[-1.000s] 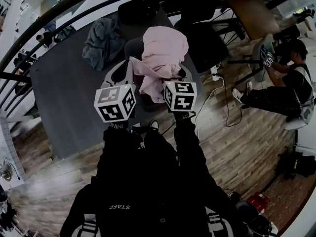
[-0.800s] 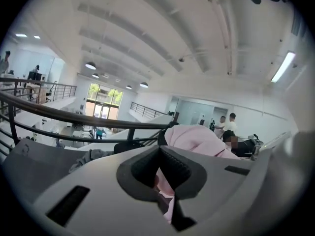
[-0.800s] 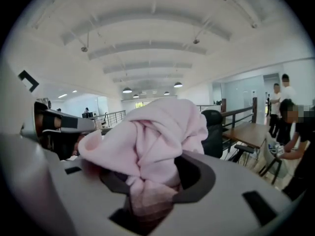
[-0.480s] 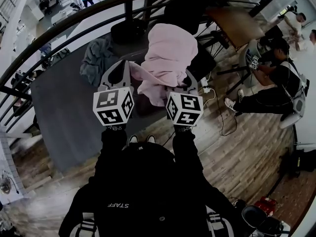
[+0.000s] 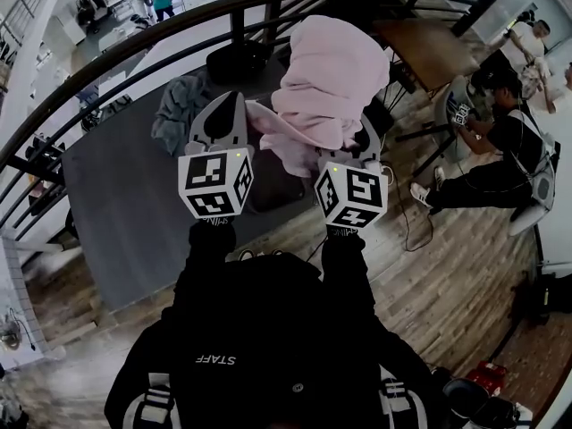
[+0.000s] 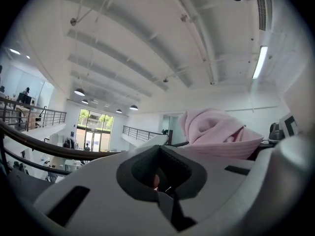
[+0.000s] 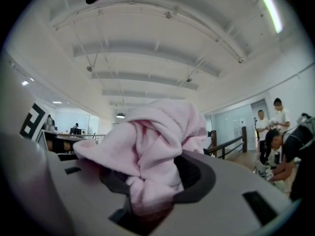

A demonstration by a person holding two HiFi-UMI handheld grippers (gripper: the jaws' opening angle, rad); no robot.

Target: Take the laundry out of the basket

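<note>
A pink garment (image 5: 326, 74) hangs bunched in the air between my two grippers, above the dark grey table (image 5: 125, 195). My right gripper (image 5: 362, 141) is shut on a thick fold of the pink garment (image 7: 147, 151), which spills over its jaws. My left gripper (image 5: 225, 105) is shut, with a sliver of pink cloth (image 6: 154, 181) pinched between its jaws; a pink hem (image 6: 221, 149) runs off to the right. Below the garment a dark basket (image 5: 273, 181) is partly hidden.
A grey-blue cloth (image 5: 179, 105) lies crumpled on the table's far side. A black railing (image 5: 134, 43) curves behind it. A person (image 5: 509, 141) sits on the wooden floor at right, near cables (image 5: 407, 208). A wooden table (image 5: 429, 47) stands at the upper right.
Both grippers have risen and moved forward with the pink garment, lifting it higher above the basket and table. Their grip has not changed.
</note>
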